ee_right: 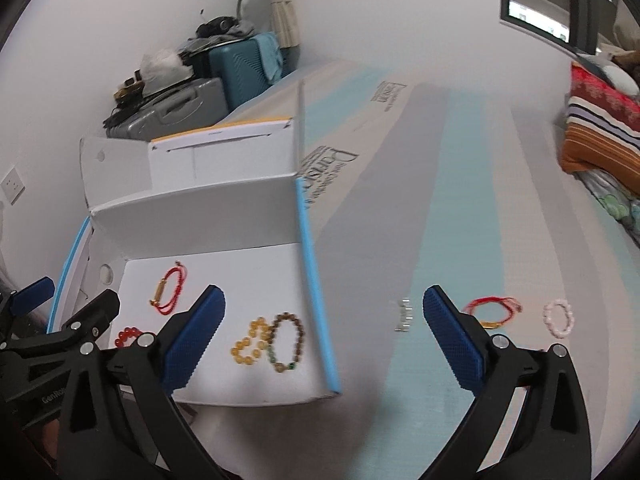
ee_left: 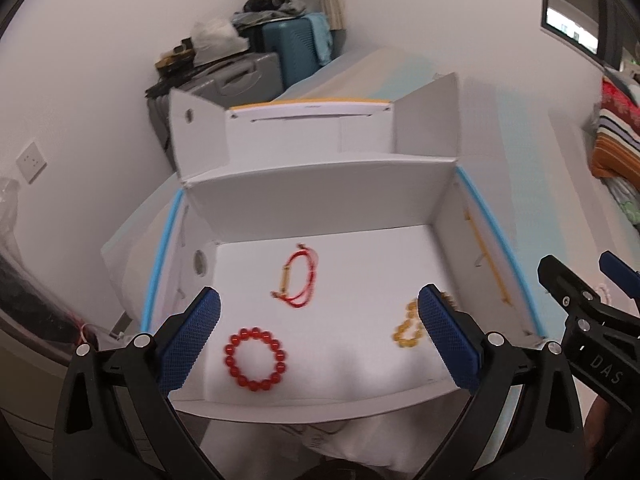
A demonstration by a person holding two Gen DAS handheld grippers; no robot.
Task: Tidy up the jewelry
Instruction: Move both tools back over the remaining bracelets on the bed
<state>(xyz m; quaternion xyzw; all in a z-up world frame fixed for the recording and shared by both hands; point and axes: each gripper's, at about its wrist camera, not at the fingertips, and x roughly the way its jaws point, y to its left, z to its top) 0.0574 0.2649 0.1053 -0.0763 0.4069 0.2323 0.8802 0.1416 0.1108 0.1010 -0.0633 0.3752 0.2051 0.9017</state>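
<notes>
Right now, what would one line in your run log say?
left gripper: open, over box | right gripper: open, empty | boxed: four bracelets | outside: pink bracelet, red cord bracelet, silver piece

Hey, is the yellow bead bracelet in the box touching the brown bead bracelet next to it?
Touching. In the right wrist view, the yellow bead bracelet lies against the left side of the brown bead bracelet, their beads meeting with no white box floor visible between them.

White box (ee_left: 316, 208) with light-blue edges, red bead bracelet (ee_left: 255, 360), amber bracelet (ee_right: 249, 342), pink bracelet (ee_right: 558, 318), blue cross-hatched claw pads (ee_left: 188, 346)
</notes>
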